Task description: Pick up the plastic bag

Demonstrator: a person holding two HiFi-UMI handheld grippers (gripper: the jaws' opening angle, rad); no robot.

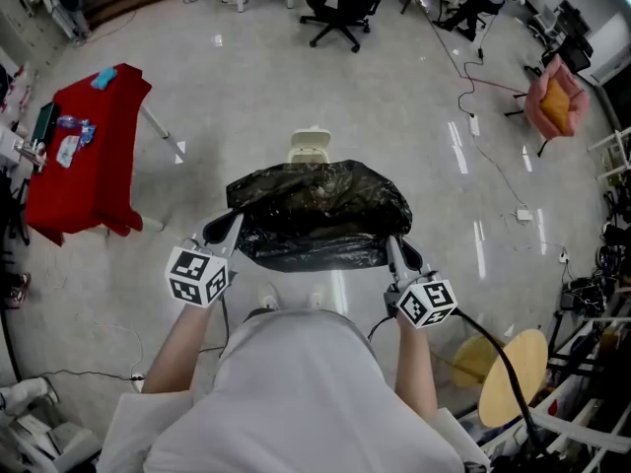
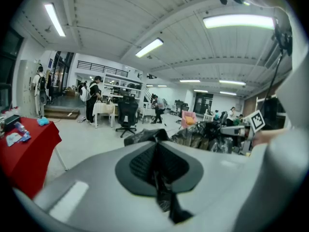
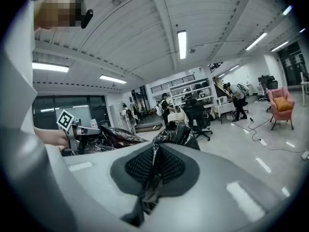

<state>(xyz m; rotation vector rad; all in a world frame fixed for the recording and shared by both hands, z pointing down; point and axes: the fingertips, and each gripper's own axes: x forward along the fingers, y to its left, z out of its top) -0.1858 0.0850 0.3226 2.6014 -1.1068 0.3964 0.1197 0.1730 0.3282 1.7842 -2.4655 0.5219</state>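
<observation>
Head view: we see one black plastic bag (image 1: pixel 320 215) stretched above the floor between two grippers. The left gripper (image 1: pixel 233 223) holds the bag's left edge and the right gripper (image 1: pixel 396 247) holds its right edge. In each gripper view, the fingers are clamped together on a fold of the black film. Just beyond the bag stands one white stool (image 1: pixel 309 146). Well to the left of the bag is one red-draped surface (image 1: pixel 84 156), and far to its right is one pink armchair (image 1: pixel 554 101).

We've got a red-draped table (image 1: pixel 84 161) off to the left, a black office chair (image 1: pixel 340 3) up top, a pink armchair (image 1: pixel 554 101) at right, and a cable (image 1: pixel 471 85) across the floor (image 1: pixel 246 87).
</observation>
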